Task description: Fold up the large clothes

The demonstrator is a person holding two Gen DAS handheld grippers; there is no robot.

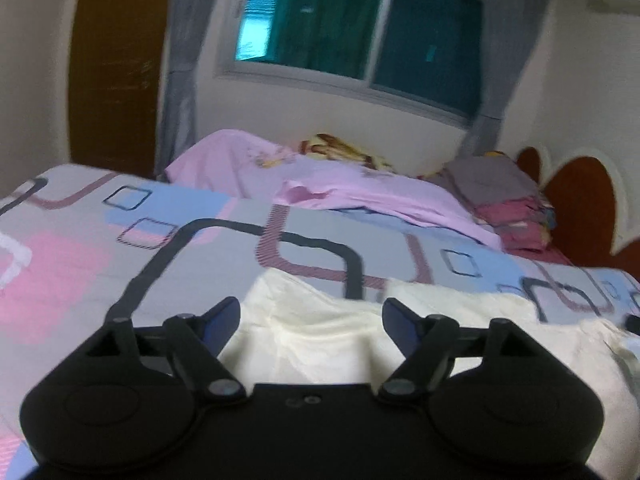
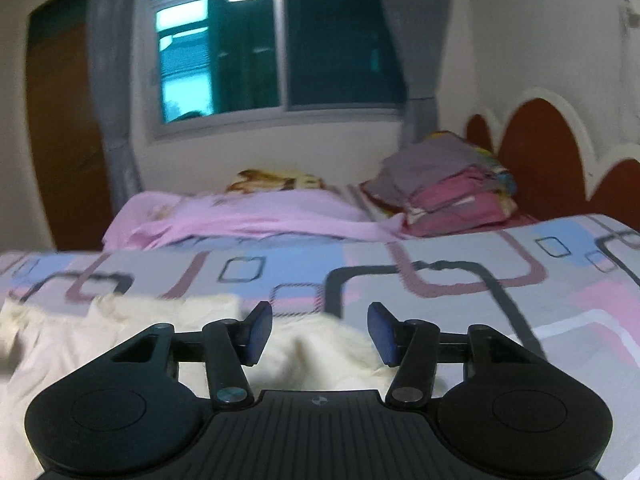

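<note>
Two spread claws, left claw and right claw, over one cream garment.

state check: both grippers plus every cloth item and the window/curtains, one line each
left gripper: open, holding nothing, over the cream garment
right gripper: open, holding nothing
cream garment: spread on the patterned bedsheet, rumpled, not folded
pink garment: loose, unfolded, at the far side
stack of clothes: folded, piled by the headboard
window: appears closed
curtains: drawn aside
</note>
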